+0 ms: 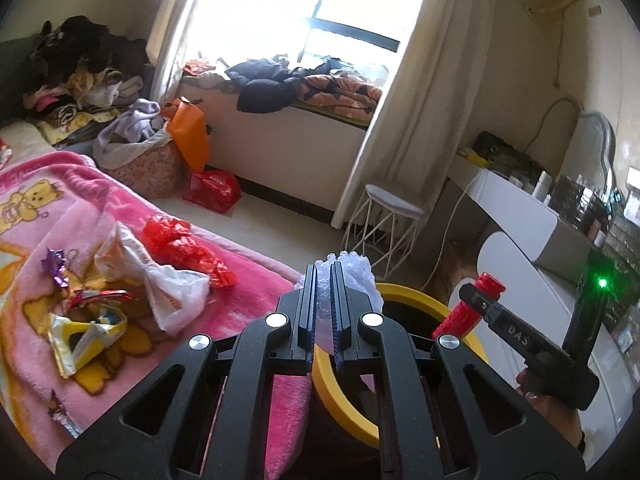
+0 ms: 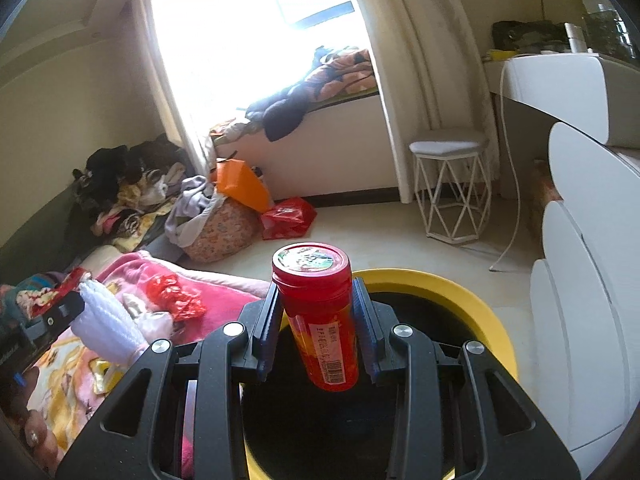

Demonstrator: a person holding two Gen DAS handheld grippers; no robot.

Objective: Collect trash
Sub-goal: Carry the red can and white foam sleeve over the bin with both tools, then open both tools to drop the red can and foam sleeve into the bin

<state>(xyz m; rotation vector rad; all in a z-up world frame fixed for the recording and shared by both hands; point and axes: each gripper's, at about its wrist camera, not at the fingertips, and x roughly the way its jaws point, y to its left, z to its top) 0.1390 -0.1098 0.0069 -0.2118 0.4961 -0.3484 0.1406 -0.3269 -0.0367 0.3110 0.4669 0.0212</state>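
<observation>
My left gripper is shut on a crumpled piece of white plastic wrap, held at the near rim of a yellow trash bin. My right gripper is shut on a red canister with a printed lid, held upright over the yellow bin's dark opening. The left wrist view shows the right gripper with the red canister over the bin. In the right wrist view the left gripper and its white wrap are at the left. On the pink blanket lie a red plastic bag, a white bag and several wrappers.
A white wire stool stands on the floor beyond the bin. A white dresser is at the right. A fabric basket of clothes, an orange bag and a red bag sit by the window seat.
</observation>
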